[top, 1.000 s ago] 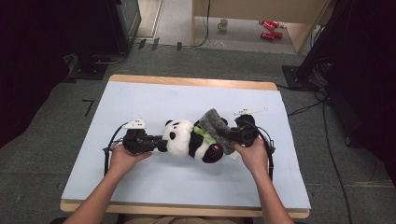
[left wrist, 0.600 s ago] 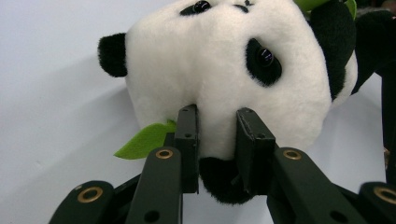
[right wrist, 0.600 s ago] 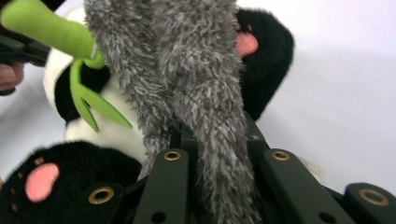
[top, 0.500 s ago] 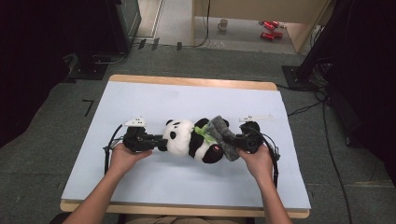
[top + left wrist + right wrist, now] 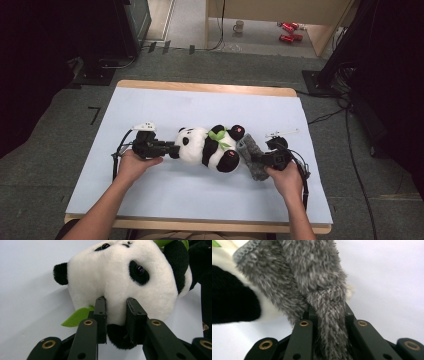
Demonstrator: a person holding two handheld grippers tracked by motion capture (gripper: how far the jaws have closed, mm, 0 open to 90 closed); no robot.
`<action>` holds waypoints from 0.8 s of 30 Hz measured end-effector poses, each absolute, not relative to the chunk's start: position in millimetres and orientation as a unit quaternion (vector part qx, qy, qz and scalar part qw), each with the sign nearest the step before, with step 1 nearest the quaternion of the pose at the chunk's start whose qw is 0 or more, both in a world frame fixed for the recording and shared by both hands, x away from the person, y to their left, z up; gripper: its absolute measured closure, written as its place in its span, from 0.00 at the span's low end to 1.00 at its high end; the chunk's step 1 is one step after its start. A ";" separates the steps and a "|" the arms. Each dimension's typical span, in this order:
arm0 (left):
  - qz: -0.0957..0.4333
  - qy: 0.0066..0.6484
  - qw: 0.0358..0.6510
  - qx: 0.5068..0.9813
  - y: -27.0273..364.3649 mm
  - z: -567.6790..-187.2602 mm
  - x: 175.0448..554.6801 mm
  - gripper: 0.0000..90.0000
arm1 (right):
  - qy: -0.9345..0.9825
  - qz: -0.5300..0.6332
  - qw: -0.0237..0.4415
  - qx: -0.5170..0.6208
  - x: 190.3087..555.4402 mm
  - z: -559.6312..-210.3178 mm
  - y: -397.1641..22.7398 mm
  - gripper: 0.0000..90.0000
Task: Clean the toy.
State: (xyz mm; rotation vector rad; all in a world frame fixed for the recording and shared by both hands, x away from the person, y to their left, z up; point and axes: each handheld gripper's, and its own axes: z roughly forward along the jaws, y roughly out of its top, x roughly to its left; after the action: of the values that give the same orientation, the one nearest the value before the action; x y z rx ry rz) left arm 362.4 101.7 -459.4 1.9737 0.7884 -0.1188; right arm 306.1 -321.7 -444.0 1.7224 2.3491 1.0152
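A black-and-white plush panda [image 5: 207, 145] with a green leaf on its chest lies on its back on the pale blue mat [image 5: 165, 105]. My left gripper [image 5: 170, 148] is shut on the panda's head [image 5: 117, 282]; its jaws pinch the white fur beside a black ear. A fuzzy grey cloth garment [image 5: 251, 155] lies at the panda's feet end. My right gripper [image 5: 260, 161] is shut on that grey garment [image 5: 322, 290], whose fabric runs down between the jaws. The panda's black limb [image 5: 232, 302] sits just left of it.
The mat covers a wooden table [image 5: 210, 88]. Cables trail from both grippers over the mat. On the floor beyond stand a mug [image 5: 239, 25], red items [image 5: 287, 31] and dark equipment at both sides.
My right gripper has drawn the grey garment rightwards and down, off the panda's body to the mat beside its feet. The left gripper holds the head in place.
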 end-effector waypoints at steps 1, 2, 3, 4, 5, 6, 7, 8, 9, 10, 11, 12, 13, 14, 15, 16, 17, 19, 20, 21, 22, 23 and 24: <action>-0.049 0.324 0.485 0.811 101.6 -459.4 362.6 0.81 | 0.761 0.329 0.028 0.558 306.1 -444.0 -321.7 0.87; -0.049 0.323 0.484 0.811 101.3 -459.3 362.6 0.81 | 0.760 0.327 0.030 0.561 305.6 -443.0 -324.1 0.87; -0.048 0.323 0.484 0.812 101.1 -459.4 362.6 0.81 | 0.757 0.327 0.034 0.565 304.4 -440.8 -328.2 0.87; -0.048 0.323 0.484 0.812 101.0 -459.4 362.5 0.81 | 0.751 0.332 0.039 0.570 302.9 -436.7 -333.7 0.87; -0.048 0.322 0.484 0.812 100.9 -459.5 362.3 0.81 | 0.751 0.332 0.039 0.570 302.9 -436.7 -333.7 0.87; -0.048 0.323 0.483 0.813 100.5 -459.5 361.8 0.81 | 0.744 0.343 0.050 0.571 301.8 -429.2 -338.8 0.87; -0.048 0.323 0.483 0.813 100.5 -459.5 361.8 0.81 | 0.744 0.343 0.050 0.571 301.8 -429.2 -338.8 0.87; -0.047 0.322 0.482 0.813 100.6 -459.5 361.6 0.81 | 0.740 0.351 0.054 0.571 301.3 -424.6 -340.2 0.87; -0.046 0.321 0.483 0.814 100.7 -459.7 361.2 0.81 | 0.738 0.357 0.057 0.569 300.7 -419.6 -340.9 0.87; -0.044 0.320 0.485 0.813 100.6 -460.4 360.4 0.82 | 0.734 0.372 0.068 0.564 300.2 -410.0 -340.5 0.87; -0.044 0.320 0.485 0.813 100.6 -460.4 360.4 0.81 | 0.734 0.372 0.068 0.564 300.2 -410.0 -340.5 0.87; -0.044 0.321 0.485 0.812 100.6 -460.5 359.8 0.82 | 0.731 0.384 0.075 0.559 301.2 -401.4 -339.1 0.87; -0.042 0.322 0.484 0.813 100.3 -460.4 359.0 0.82 | 0.731 0.384 0.075 0.559 301.2 -401.4 -339.1 0.87; -0.039 0.320 0.483 0.814 100.2 -460.4 358.4 0.82 | 0.731 0.387 0.080 0.557 302.1 -397.8 -337.9 0.87; -0.037 0.321 0.483 0.814 99.9 -460.5 357.4 0.81 | 0.729 0.394 0.081 0.554 303.5 -393.9 -335.9 0.87; -0.036 0.320 0.484 0.814 99.8 -460.6 357.0 0.81 | 0.728 0.404 0.084 0.547 306.0 -388.9 -331.7 0.87; -0.035 0.320 0.485 0.813 99.8 -460.7 356.5 0.81 | 0.728 0.404 0.084 0.547 306.0 -388.9 -331.7 0.87; -0.032 0.318 0.486 0.813 100.1 -461.5 355.7 0.81 | 0.731 0.409 0.088 0.540 308.9 -385.6 -326.8 0.87; -0.031 0.316 0.485 0.815 100.2 -461.3 355.6 0.81 | 0.731 0.412 0.088 0.537 310.9 -384.0 -323.8 0.87; -0.029 0.314 0.484 0.817 100.2 -461.2 355.4 0.81 | 0.732 0.414 0.089 0.533 313.7 -381.8 -320.0 0.87; -0.028 0.313 0.483 0.818 100.1 -461.1 355.0 0.81 | 0.733 0.418 0.090 0.528 316.3 -380.2 -317.0 0.87; -0.027 0.313 0.482 0.818 100.1 -461.2 354.6 0.81 | 0.733 0.422 0.090 0.526 318.5 -378.5 -313.9 0.87; -0.026 0.313 0.482 0.818 100.0 -461.3 353.5 0.81 | 0.733 0.431 0.087 0.519 323.1 -375.8 -307.8 0.87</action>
State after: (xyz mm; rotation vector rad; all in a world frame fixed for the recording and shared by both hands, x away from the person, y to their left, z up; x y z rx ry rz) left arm 353.5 100.0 -461.3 1.9941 0.7621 -0.0632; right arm 323.1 -307.8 -375.8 1.5450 2.1846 1.2822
